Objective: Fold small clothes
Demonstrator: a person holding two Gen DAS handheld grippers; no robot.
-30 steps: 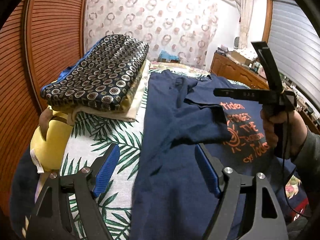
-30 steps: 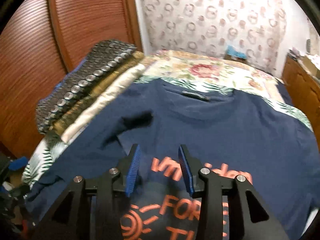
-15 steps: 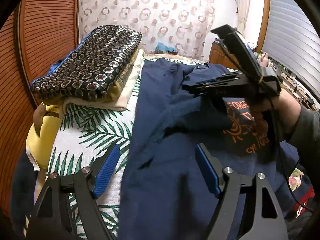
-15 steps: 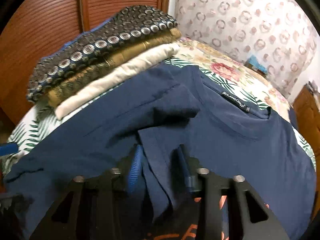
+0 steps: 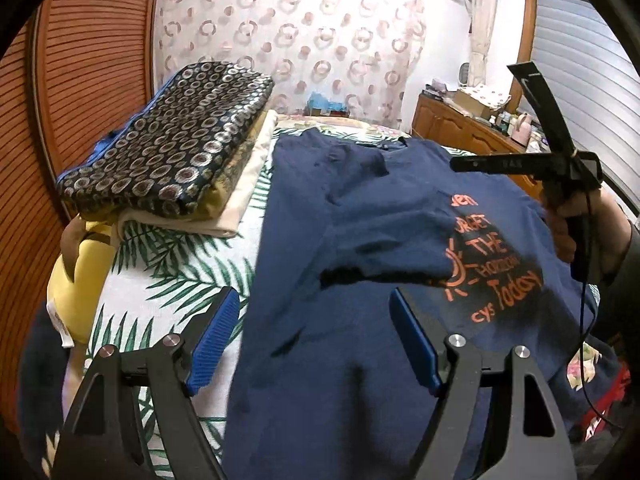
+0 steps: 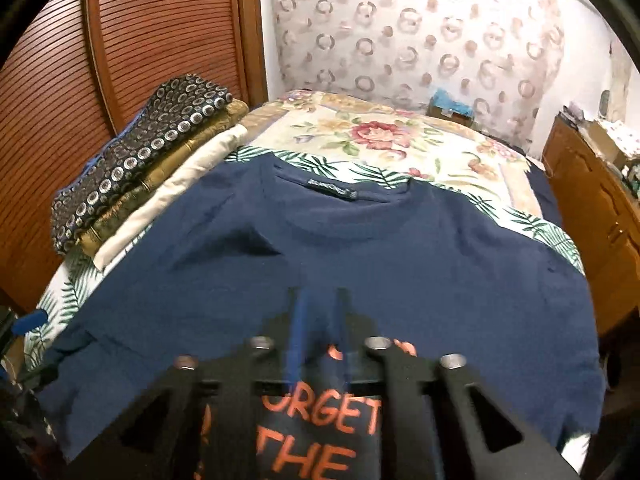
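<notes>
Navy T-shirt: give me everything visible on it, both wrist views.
The navy T-shirt looks like soft knit cotton, with orange print reading "THE" and "today" and a dark label inside the collar. It lies print up on the leaf-print bedspread, collar away from the cameras. One side is folded inward over the front, covering part of the print, with creases there. The left gripper hangs open over its lower part. The right gripper is above the print, fingers close together; contact is unclear.

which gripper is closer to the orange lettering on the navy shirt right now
The right gripper: it sits directly over the orange lettering on the navy shirt. The left gripper hangs open above the plain navy cloth, left of the print.
</notes>
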